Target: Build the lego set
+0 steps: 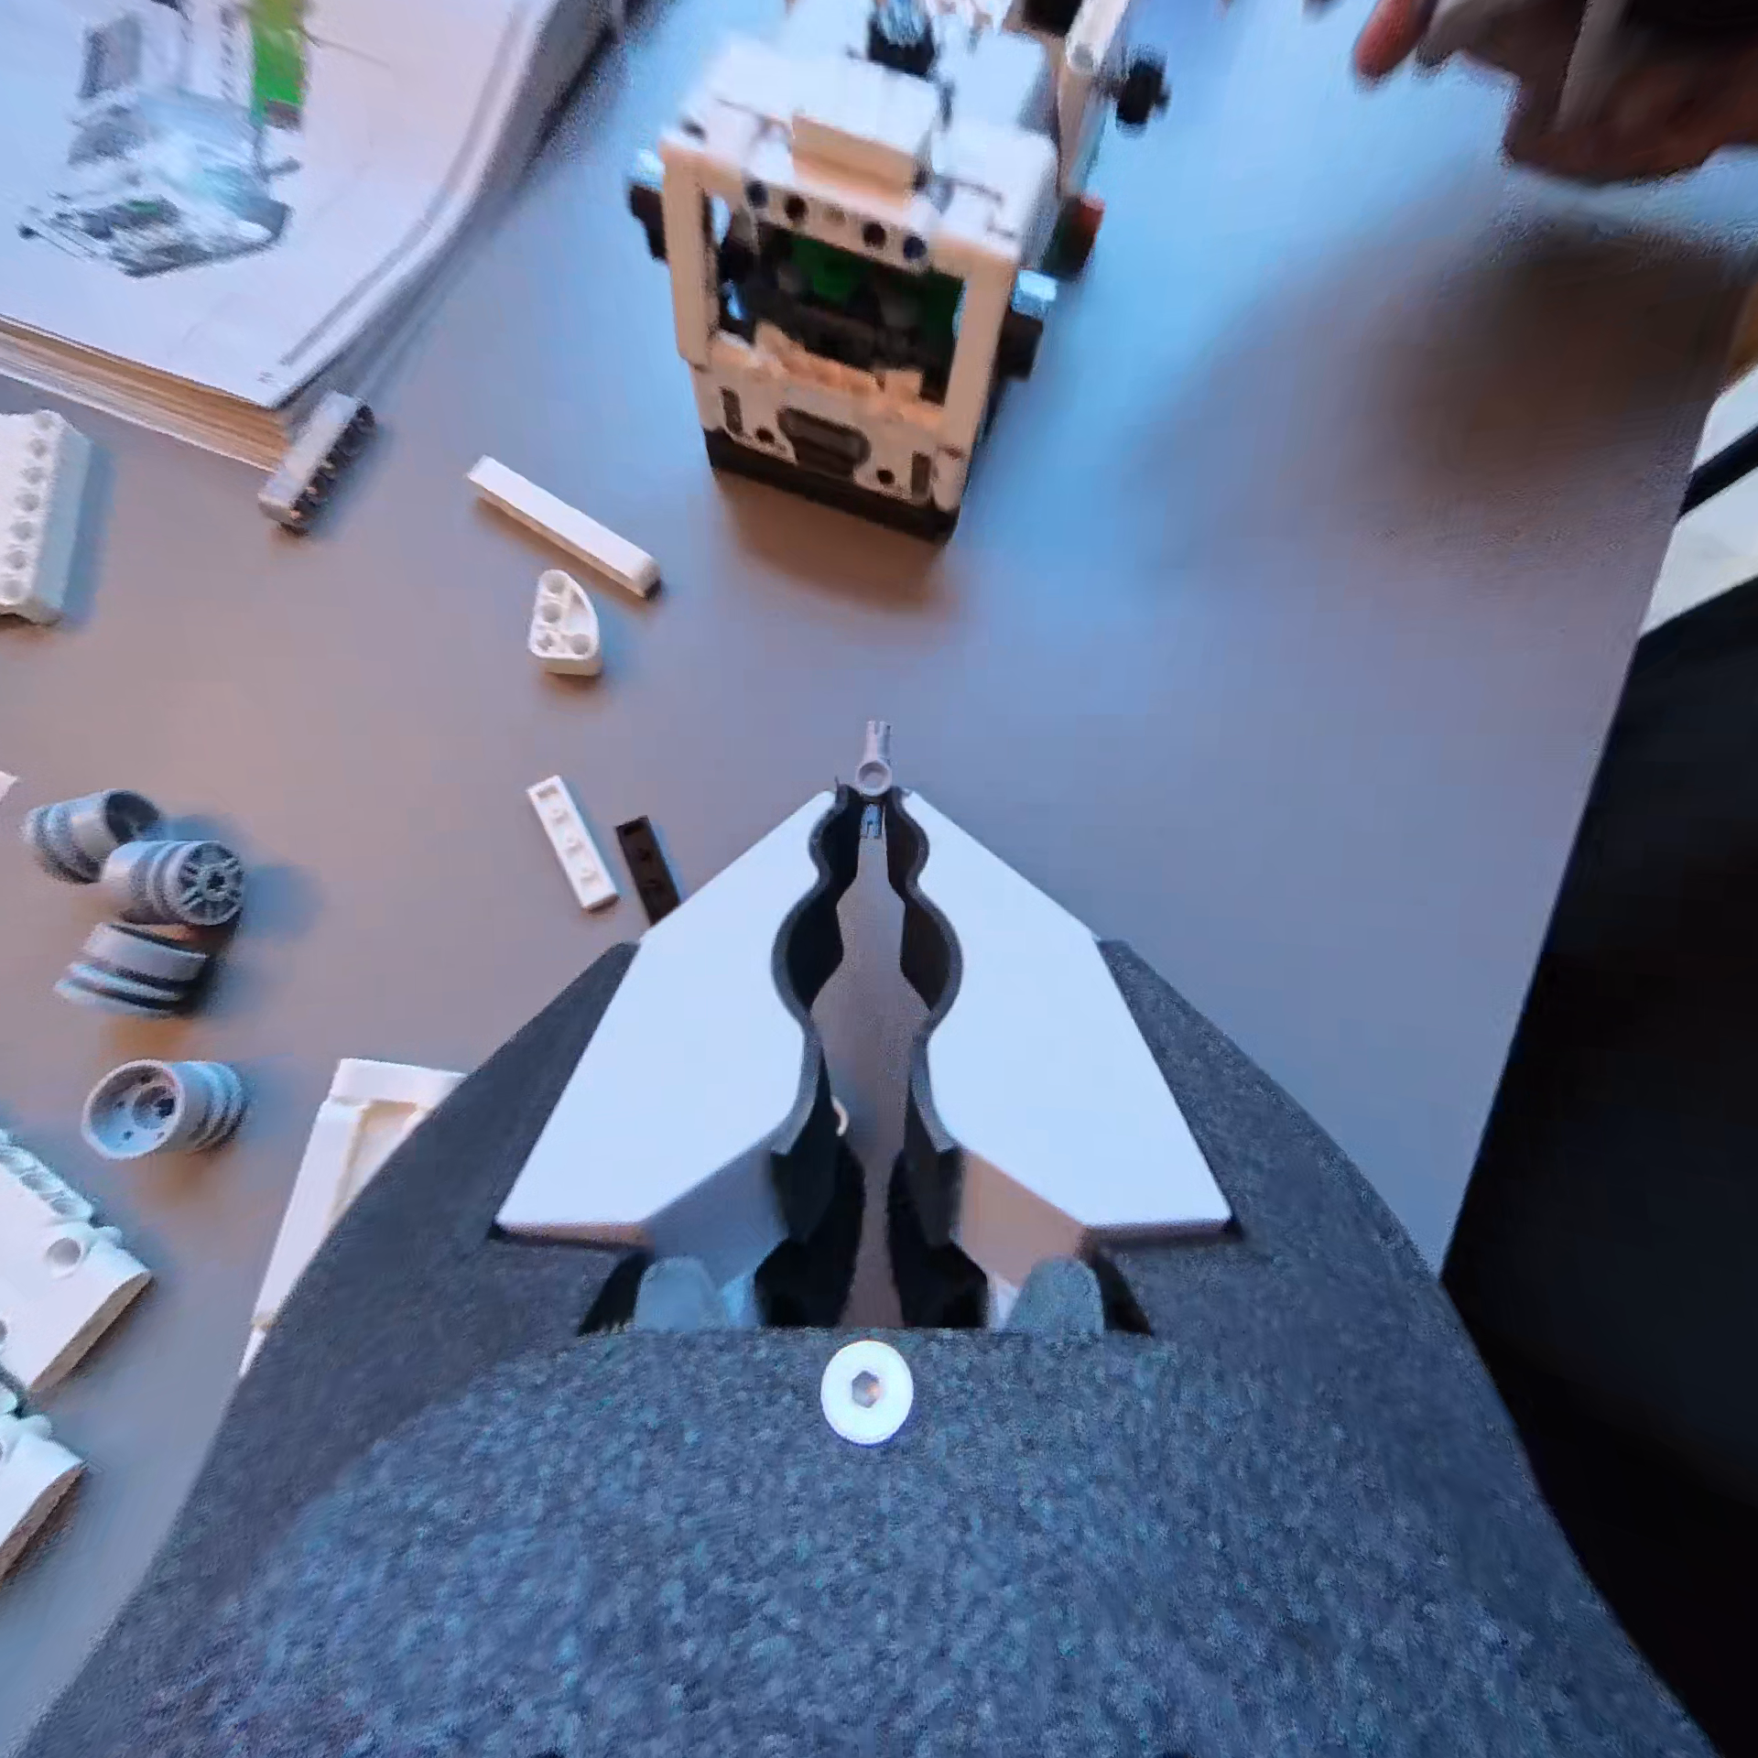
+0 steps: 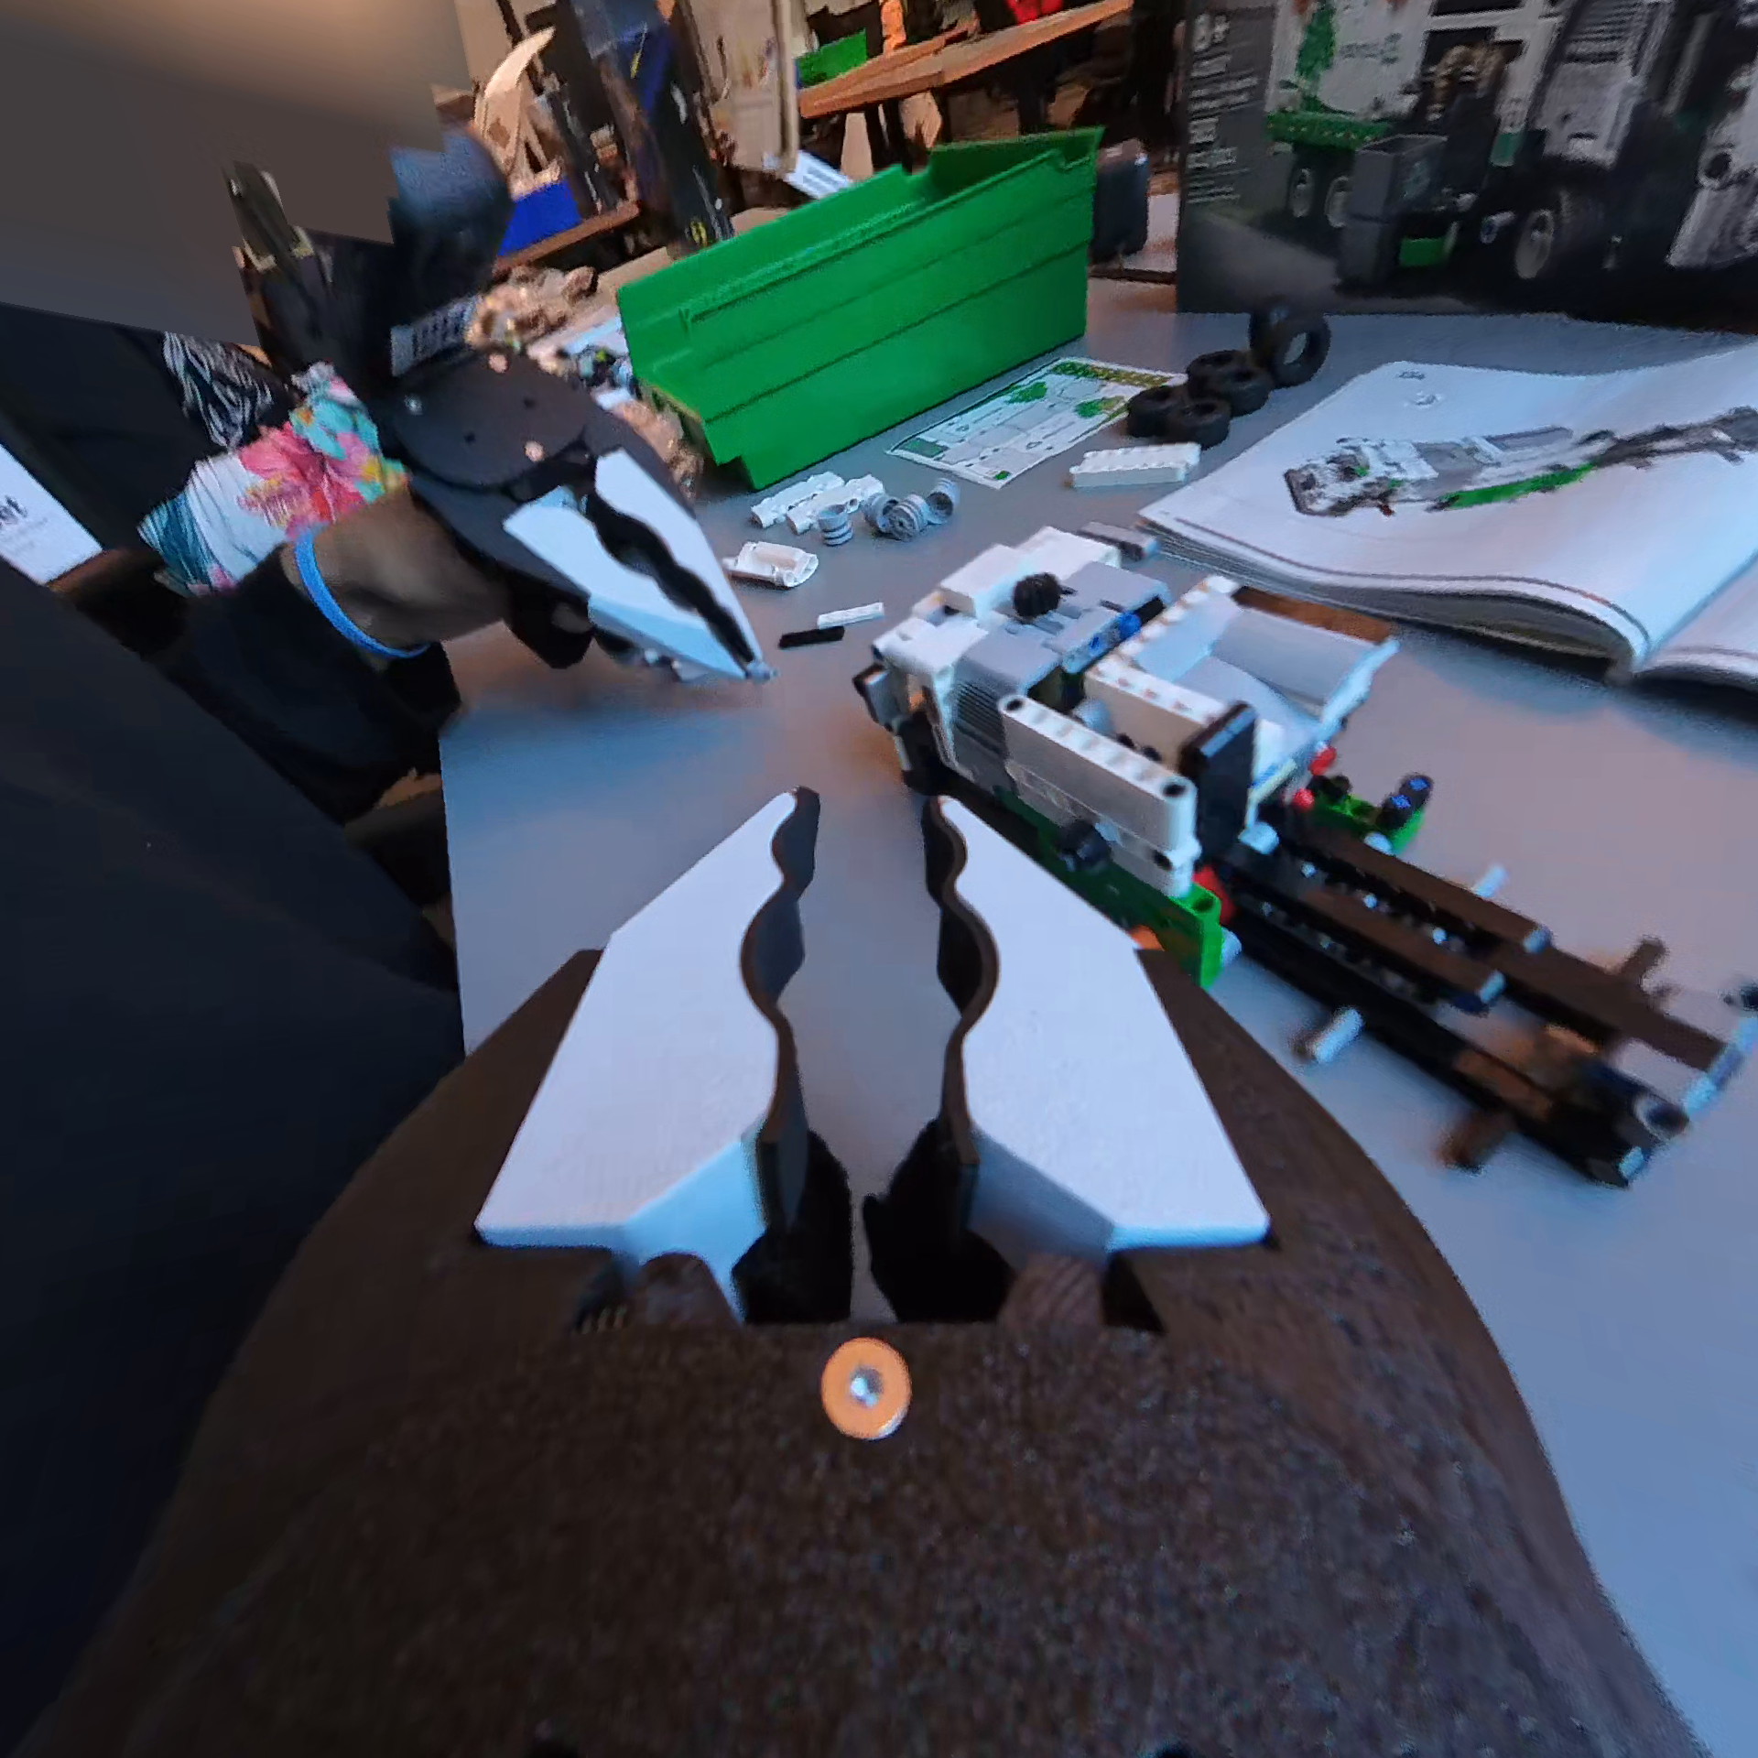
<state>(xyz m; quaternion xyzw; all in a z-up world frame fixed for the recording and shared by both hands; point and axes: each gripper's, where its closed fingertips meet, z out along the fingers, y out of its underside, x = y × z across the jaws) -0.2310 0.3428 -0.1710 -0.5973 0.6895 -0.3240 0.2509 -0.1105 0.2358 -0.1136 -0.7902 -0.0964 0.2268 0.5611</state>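
— What's the left gripper (image 1: 871, 797) got?
— A small grey pin (image 1: 872, 761), pinched at its tips above the table (image 1: 1237, 713). The right gripper (image 2: 870, 809) is narrowly parted, empty.
— The truck (image 2: 1094, 723)?
— Mid-table. Only the right view shows the green bin (image 2: 856, 304) and the printed box (image 2: 1465, 143) at the far edge.

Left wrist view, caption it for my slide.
Left hand-held gripper pinching a small grey connector pin before the white truck cab.
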